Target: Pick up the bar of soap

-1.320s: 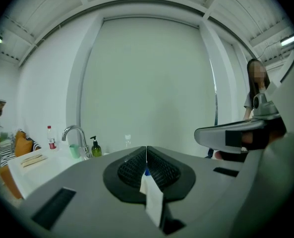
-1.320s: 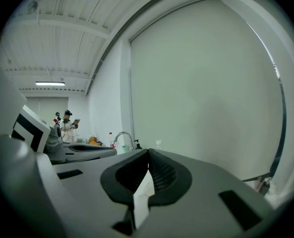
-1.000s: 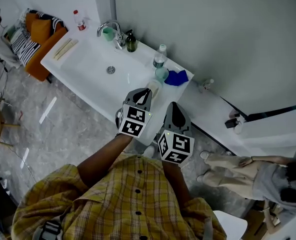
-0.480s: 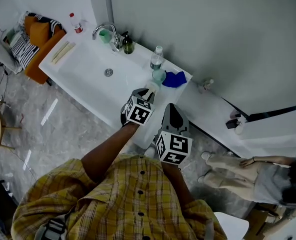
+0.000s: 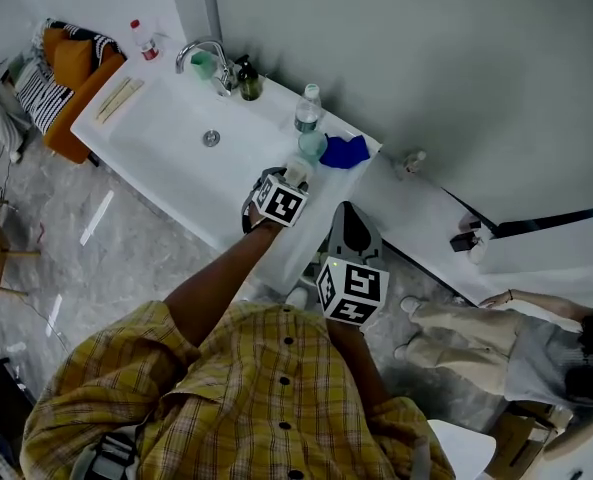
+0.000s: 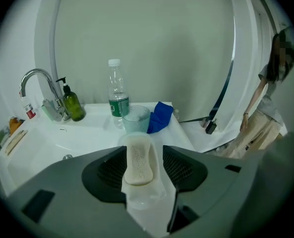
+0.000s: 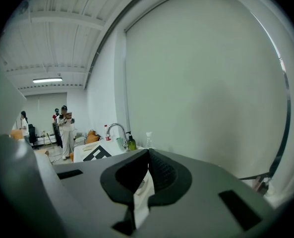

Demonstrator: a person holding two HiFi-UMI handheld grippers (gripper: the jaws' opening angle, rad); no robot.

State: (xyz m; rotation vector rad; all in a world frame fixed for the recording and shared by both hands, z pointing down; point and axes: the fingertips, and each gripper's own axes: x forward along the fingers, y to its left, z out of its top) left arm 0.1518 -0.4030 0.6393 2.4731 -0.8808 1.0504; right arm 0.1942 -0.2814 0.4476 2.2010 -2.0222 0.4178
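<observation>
A cream bar of soap (image 6: 139, 158) lies on a clear dish (image 6: 146, 200) at the right end of the white sink counter (image 5: 166, 158). My left gripper (image 6: 143, 150) reaches over it, with one jaw on each side of the bar. The jaws are opening, and the pads stand apart from the soap. In the head view the left gripper (image 5: 294, 175) is over the counter's right end. My right gripper (image 5: 348, 218) hangs back, off the counter's front edge. In its own view the right gripper (image 7: 147, 155) is shut and holds nothing.
Just beyond the soap stand a ribbed glass (image 6: 136, 119), a water bottle (image 6: 118, 100) and a blue cloth (image 6: 161, 115). A green dispenser (image 6: 75, 105) and the faucet (image 6: 37, 81) are at the back left. A person (image 6: 265, 108) stands at the right.
My left gripper has moved forward over the counter's right end, up to the soap. The right gripper has hardly moved.
</observation>
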